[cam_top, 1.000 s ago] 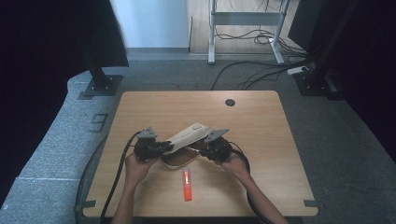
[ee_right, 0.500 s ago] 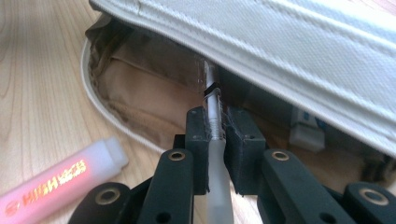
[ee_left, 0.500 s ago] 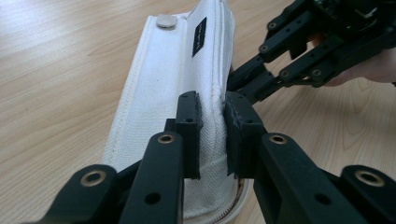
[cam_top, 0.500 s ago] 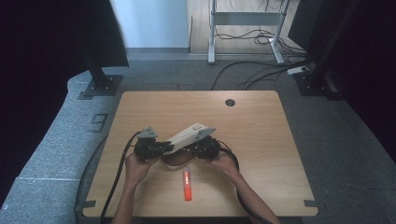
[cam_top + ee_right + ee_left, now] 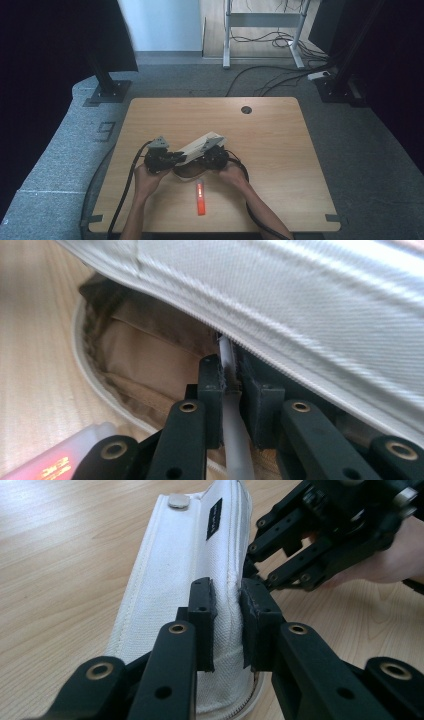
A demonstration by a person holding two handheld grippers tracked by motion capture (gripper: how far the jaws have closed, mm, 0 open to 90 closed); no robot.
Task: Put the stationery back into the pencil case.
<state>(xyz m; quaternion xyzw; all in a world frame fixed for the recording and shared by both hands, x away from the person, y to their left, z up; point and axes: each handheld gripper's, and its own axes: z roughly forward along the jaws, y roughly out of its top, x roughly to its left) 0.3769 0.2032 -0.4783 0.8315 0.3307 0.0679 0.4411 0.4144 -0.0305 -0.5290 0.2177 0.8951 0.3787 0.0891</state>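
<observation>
1. L gripper (image 5: 227, 625): jaws nearly together, pinching the fabric edge of the white pouch (image 5: 185, 580) at its near end, by the zip; holds it propped off the table (image 5: 280, 150).
2. R gripper (image 5: 231, 385): jaws close-set, pinching the grey zip pull (image 5: 227, 365) at the pouch's open mouth; tan lining (image 5: 145, 355) visible inside.
3. High view: both grippers sit at the pouch's near end, L gripper (image 5: 159, 159) on its left, R gripper (image 5: 212, 157) on its right; pouch (image 5: 200, 145) runs diagonally away from them, roughly mid-table.
4. Progress, my read: zip is partly undone, mouth gaping on the side by the R gripper. Can't tell how much zip remains shut; far end of pouch looks closed w/ snap button (image 5: 178, 500).
5. Orange marker (image 5: 200, 198) lies loose on table just in front of pouch, toward the person, untouched. Likely still to go: finish zip, put marker in.
</observation>
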